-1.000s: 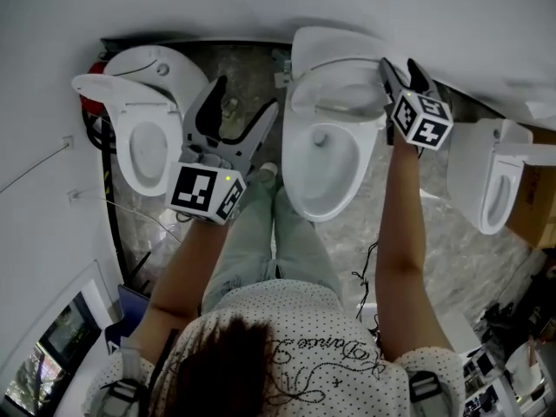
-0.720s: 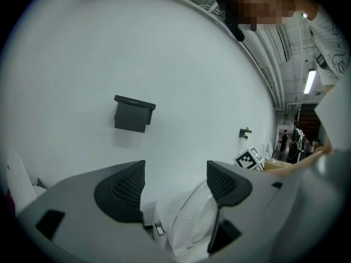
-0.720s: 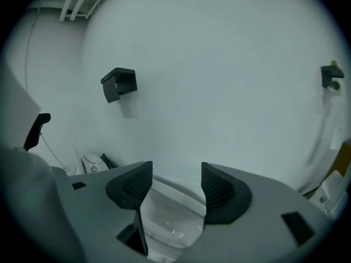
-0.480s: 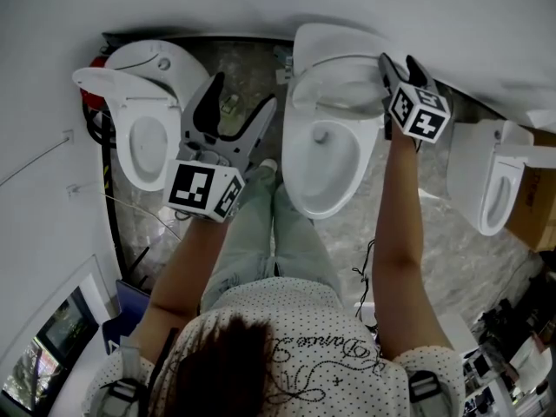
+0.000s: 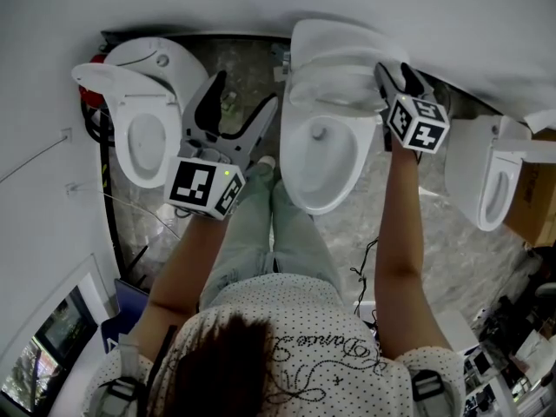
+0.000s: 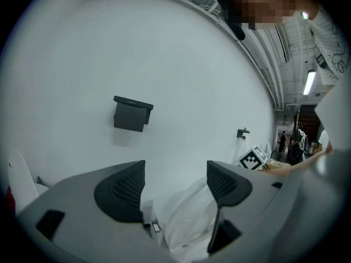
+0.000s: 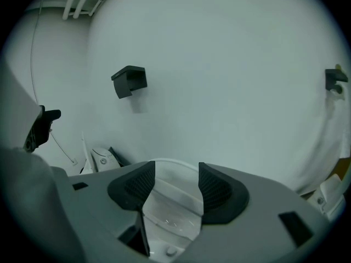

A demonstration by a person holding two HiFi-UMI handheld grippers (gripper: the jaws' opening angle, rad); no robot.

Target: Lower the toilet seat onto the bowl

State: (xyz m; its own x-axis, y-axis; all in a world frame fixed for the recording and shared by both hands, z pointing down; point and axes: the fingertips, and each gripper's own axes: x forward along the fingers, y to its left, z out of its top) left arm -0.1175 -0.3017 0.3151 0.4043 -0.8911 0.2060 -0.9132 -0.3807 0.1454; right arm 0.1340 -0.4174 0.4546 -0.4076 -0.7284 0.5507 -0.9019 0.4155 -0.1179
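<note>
Nearest the body: left gripper (image 5: 246, 94), off to the left of the target. Jaws spread wide, nothing held between the pads, only blank wall (image 6: 164, 64) beyond the tips. Idle for this task, by the look of it.

Next out: right gripper (image 5: 395, 69), jaws partly apart and just closing in a little. In the right gripper view, toilet seat (image 5: 340, 89) showing in the gap between the pads and just past the tips. No pad clearly pressing on it, so marked as not yet clamped. In the head view, tips right at the seat's right-hand edge; touching or just beside, cannot tell which.

Below and on the near side of those tips: bowl (image 5: 294, 172), wide open. Rim bare where visible, nothing lying on it.

Seat itself: up, leaning back toward the tank (image 5: 334, 37) beyond the right jaws. Maybe tipped a little forward, but definitely not down on the rim.

Farther off: one neighbour toilet (image 5: 156, 63) out to the left of the left jaws. Another neighbour toilet (image 5: 486, 159) out to the right of the right jaws. Then a dark bracket (image 7: 129, 81) high on the wall, up and left of the right tips.

Progress, judged: early.
- Done: approach to the seat edge with the right gripper.
- Left: getting a hold or a hook on that edge, swinging the seat forward and down, setting it flat on the rim, letting go.

Left gripper probably not needed.
</note>
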